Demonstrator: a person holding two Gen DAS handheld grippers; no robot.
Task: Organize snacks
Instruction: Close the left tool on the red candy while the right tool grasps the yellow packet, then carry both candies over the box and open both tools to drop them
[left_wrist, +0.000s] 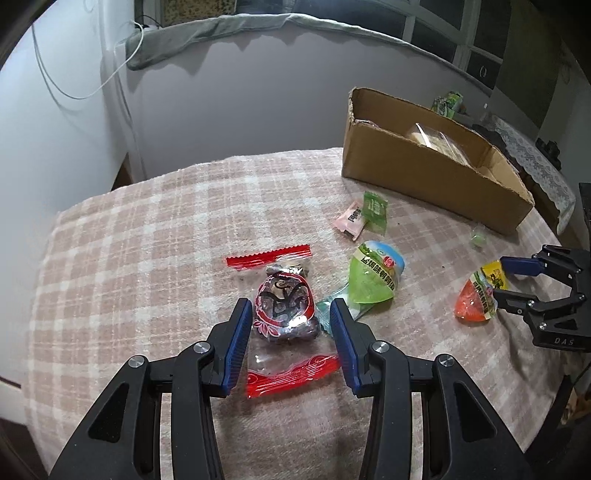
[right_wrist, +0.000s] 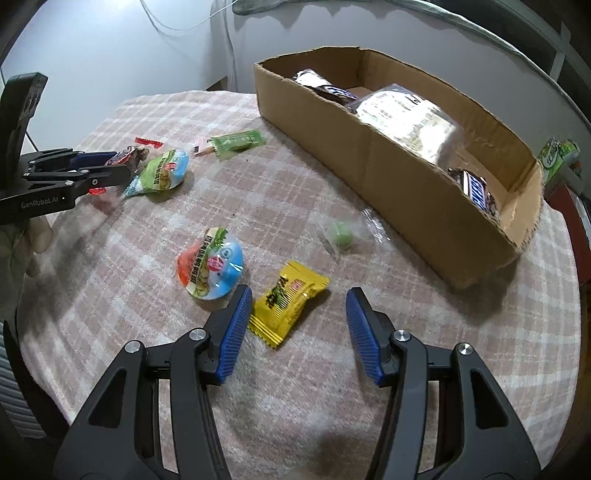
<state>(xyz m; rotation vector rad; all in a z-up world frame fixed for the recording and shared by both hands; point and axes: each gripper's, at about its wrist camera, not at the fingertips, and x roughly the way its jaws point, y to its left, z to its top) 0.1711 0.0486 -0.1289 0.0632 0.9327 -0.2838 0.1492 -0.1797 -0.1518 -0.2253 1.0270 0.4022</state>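
Blue-padded fingers (left_wrist: 236, 350) of our left gripper (left_wrist: 290, 347) are filling the bottom of the left wrist view, and we are hovering them either side of a red-ended clear packet of dark dried fruit (left_wrist: 286, 310); the jaws are standing apart, flanking the packet's bulge without visibly squeezing it, so we are calling them released. Over on the right wrist view, our right gripper (right_wrist: 297, 332) is reaching over a yellow candy packet (right_wrist: 286, 302); its left pad sits at the packet's edge, its right pad is standing clear, so nothing is being gripped there. Just beside the yellow packet, a jelly cup with orange filling (right_wrist: 210, 267) is lying on the pink plaid cloth (right_wrist: 129, 314). Moving outward, we are passing a small green sweet in clear wrap (right_wrist: 341, 234) near the carton wall; a green-lidded jelly cup (left_wrist: 375, 277) is resting just right of the dried fruit, and beyond it a pink sachet (left_wrist: 351, 219) and a green sachet (left_wrist: 375, 210) are touching each other. Farthest back, the cardboard box (right_wrist: 388, 177) is sitting on the cloth, already holding chocolate bars (right_wrist: 476, 188) and a large clear-wrapped pack (right_wrist: 410, 122).
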